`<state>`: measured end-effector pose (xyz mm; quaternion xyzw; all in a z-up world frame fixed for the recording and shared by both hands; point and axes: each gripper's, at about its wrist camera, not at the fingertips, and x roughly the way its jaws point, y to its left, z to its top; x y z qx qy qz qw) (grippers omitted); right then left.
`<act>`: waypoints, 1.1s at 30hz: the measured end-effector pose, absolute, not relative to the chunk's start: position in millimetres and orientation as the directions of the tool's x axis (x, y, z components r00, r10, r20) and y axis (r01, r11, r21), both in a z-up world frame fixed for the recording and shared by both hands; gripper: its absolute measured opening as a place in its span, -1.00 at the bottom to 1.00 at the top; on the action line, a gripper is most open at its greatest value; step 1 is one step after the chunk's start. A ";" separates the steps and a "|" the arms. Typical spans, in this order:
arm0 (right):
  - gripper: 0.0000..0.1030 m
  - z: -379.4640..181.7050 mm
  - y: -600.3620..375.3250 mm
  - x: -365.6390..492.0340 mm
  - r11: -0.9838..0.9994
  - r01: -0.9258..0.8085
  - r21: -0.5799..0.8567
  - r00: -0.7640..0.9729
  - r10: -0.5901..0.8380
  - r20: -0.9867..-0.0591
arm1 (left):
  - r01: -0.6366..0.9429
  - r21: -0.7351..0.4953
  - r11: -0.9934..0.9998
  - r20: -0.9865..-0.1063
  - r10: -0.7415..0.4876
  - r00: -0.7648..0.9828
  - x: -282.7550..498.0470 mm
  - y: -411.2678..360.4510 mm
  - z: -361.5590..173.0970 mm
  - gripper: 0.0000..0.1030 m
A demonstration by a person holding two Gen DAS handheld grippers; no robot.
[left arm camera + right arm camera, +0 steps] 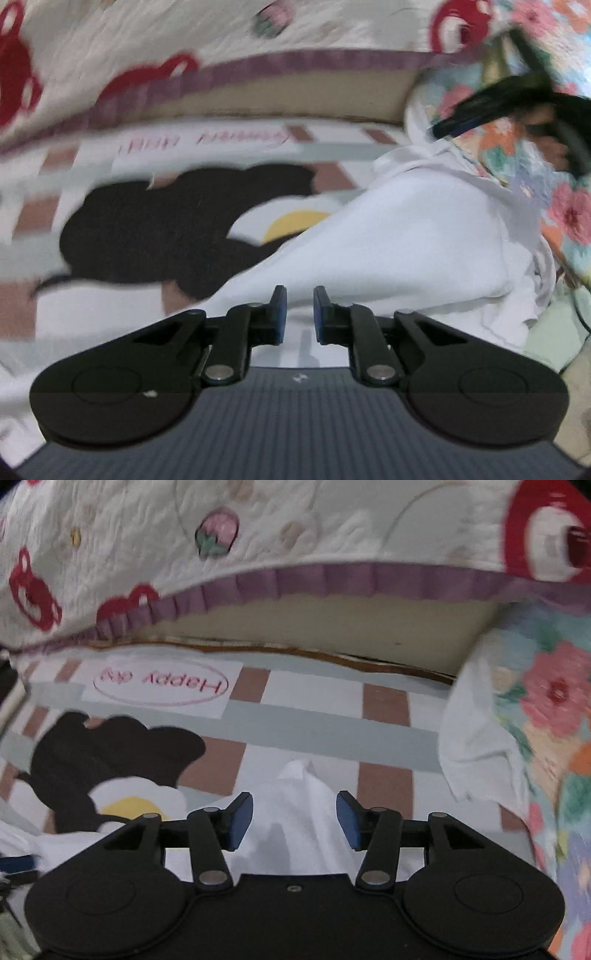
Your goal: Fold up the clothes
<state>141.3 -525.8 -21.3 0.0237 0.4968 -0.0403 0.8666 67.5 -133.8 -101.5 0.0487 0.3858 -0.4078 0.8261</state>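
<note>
— Grippers?
— My left gripper (299,314): narrow gap, empty. My right gripper (294,821): wide, a raised fold between its jaws.
— Item?
— White garment (406,236), rumpled on the sheet (317,720), near right. Light, limp; I'd pinch an edge or that fold.

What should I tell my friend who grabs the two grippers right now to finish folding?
Left gripper: open, with a narrow gap, holding nothing, just over the white garment.
Right gripper: open wide, empty, a peak of the white cloth poking up between its fingers.
The garment lies bunched on the checked sheet with the black cartoon print; part of it hangs by the floral fabric on the right.
Done: nothing neat yet, no flat fold shows.
Left: grip the cloth, spread it flat, then fold it.
</note>
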 end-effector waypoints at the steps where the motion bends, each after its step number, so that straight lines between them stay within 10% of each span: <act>1: 0.10 -31.5 -528.4 147.8 0.994 0.111 -0.008 0.483 -0.061 -0.873 | 0.709 -0.274 0.650 -0.669 -0.658 0.345 65.8 -136.1 -100.3 -0.65; 5: 0.06 -71.7 -558.4 164.5 0.963 0.263 0.056 0.441 -0.068 -0.895 | 0.673 -0.314 0.670 -0.698 -0.643 0.314 61.8 -143.7 -108.5 -0.58; 6: -0.12 -81.9 -563.8 165.8 0.958 0.278 0.077 0.422 -0.050 -0.905 | 0.669 -0.301 0.679 -0.708 -0.630 0.320 60.6 -144.3 -110.0 -0.57; 7: -0.84 -88.4 -567.1 164.5 0.953 0.293 0.080 0.413 -0.050 -0.909 | 0.666 -0.288 0.689 -0.717 -0.616 0.327 59.5 -144.9 -111.6 -0.57; 8: -0.88 -88.1 -569.8 158.1 0.945 0.298 0.133 0.441 -0.013 -0.897 | 0.662 -0.275 0.698 -0.726 -0.601 0.333 58.3 -145.6 -113.1 -0.56; 12: -0.88 -69.2 -573.8 116.9 0.824 0.258 0.505 0.616 0.263 -0.742 | 0.627 -0.301 0.718 -0.708 -0.609 0.357 63.8 -138.4 -106.8 -0.39; 19: -0.88 -26.0 -483.0 6.0 0.679 -0.086 0.729 0.710 0.555 -0.433 | 0.533 -0.537 0.654 -0.528 -0.753 0.392 80.5 -102.9 -81.5 -0.39; 26: -0.88 -63.5 -390.3 -37.5 0.682 -0.246 0.688 0.369 0.723 -0.585 | 0.579 -0.617 0.533 -0.462 -0.841 0.282 77.3 -108.9 -81.4 -0.23; 33: -0.88 -60.0 -336.2 -37.6 0.554 -0.364 0.749 0.193 0.832 -0.521 | 0.702 -0.594 0.394 -0.510 -0.859 0.050 54.8 -139.2 -92.8 -0.07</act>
